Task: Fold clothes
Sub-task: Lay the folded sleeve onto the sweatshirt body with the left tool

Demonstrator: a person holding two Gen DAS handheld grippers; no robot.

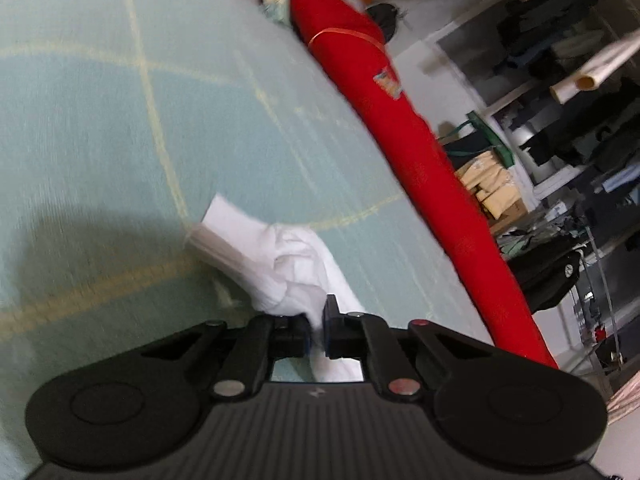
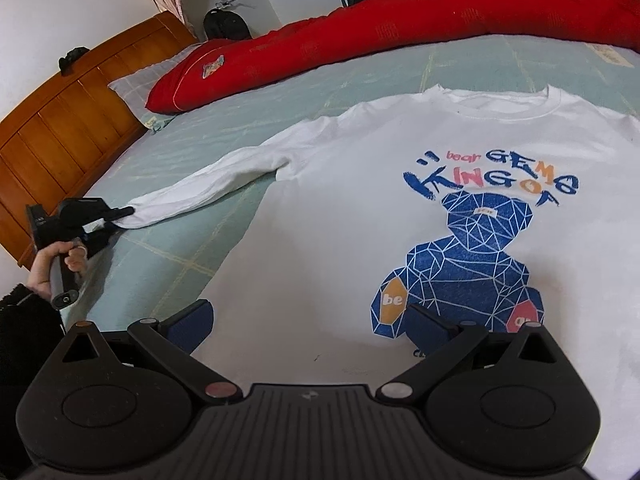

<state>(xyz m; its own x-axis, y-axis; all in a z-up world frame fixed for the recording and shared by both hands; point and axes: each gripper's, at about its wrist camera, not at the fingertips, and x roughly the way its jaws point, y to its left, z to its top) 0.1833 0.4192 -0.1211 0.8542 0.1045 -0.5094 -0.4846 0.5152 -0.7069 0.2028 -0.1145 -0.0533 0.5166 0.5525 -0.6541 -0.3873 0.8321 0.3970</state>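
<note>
Left claw (image 1: pixel 318 330) clamped on sweatshirt (image 2: pixel 340 216) cuff, right claw (image 2: pixel 310 326) apart over its hem.

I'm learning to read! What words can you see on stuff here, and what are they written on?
"bear GEMS" and "KING OF", on the white sweatshirt.
"be", on the blue bear's orange paw.
Small tag on the bear's head: too small to read.
Pink paw and the letters below the bear: hidden by the right gripper.
Patch on the red quilt: too blurred to read.
</note>
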